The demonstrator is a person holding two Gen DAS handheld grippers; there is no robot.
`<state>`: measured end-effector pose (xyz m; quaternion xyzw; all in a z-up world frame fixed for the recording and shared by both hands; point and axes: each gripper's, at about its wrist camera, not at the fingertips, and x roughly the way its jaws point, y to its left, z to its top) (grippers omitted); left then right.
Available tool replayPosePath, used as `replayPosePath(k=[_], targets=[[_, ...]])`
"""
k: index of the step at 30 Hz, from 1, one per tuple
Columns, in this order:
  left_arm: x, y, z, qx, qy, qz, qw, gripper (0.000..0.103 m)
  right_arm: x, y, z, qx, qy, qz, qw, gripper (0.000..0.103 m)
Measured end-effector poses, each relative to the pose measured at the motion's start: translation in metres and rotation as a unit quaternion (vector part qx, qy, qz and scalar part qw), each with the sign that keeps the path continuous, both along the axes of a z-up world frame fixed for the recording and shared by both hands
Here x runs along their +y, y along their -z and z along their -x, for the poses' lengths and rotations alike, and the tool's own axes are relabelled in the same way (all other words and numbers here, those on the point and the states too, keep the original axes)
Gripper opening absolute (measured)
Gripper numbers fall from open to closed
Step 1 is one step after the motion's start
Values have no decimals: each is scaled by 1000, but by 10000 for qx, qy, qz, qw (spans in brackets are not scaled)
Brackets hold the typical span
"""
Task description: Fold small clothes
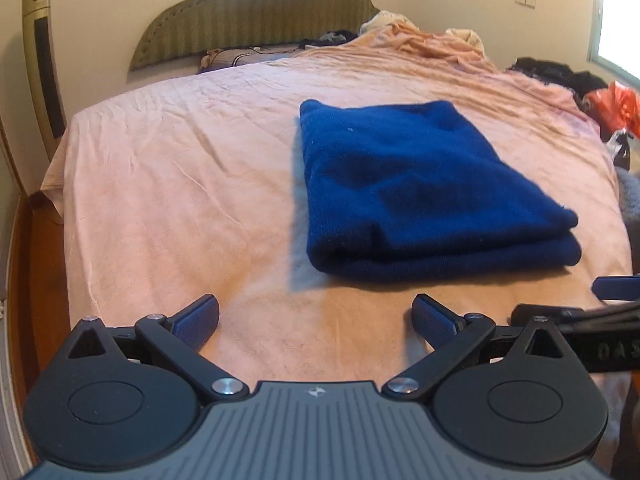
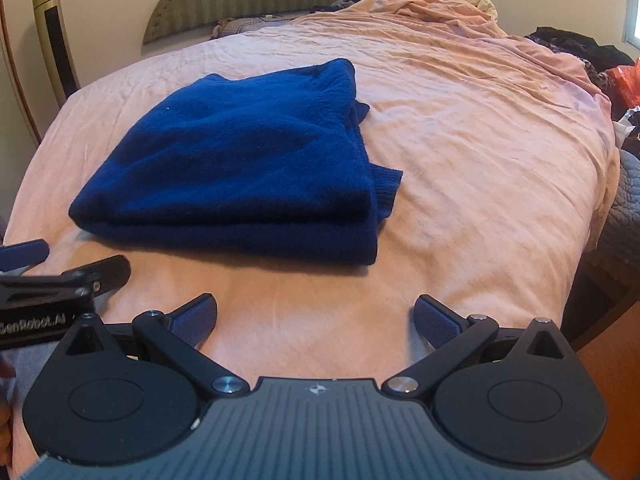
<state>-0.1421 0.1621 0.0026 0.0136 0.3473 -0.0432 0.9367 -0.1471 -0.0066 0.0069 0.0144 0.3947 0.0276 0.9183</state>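
1. Sweater (image 1: pixel 424 192), dark blue, lies folded near the foot edge of the bed (image 1: pixel 180 184); a ribbed cuff pokes out on its right side.
2. Risk: catching that loose cuff, or only the top layer, would likely pull the stack apart.
3. Left claw (image 1: pixel 316 318) and right claw (image 2: pixel 316 316) hover level at the foot edge, both spread wide, empty, just short of the sweater.

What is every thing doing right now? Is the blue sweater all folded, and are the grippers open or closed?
Blue sweater: folded into a stacked rectangle, lying flat on the bed, nothing touching it.
Left gripper: open, empty, just short of the sweater.
Right gripper: open, empty, over bare sheet.
Pink sheet: spread over the bed, wrinkled, bunched up at the far end.
Dark clothes: heaped unfolded at the bed's far right edge.
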Motion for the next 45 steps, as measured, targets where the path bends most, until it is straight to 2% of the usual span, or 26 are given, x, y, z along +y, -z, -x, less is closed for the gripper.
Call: replayPosePath(k=[13,19,26,45], targets=[[3,-4,-7,119,-126,143,9997,103,-3,-2,-2,19,-2,-11,10000,102],[-4,1,-6,40,-130,-63,9999,103,-1,-1,0,-3,5,11,10000,102],[1,1,-7,-2,-133,80,9999,103,0,0,1,-28,16,18,10000,102],[2,1,-7,-19,-133,84,9999,103,0,0,1,-28,17,19,10000,102]])
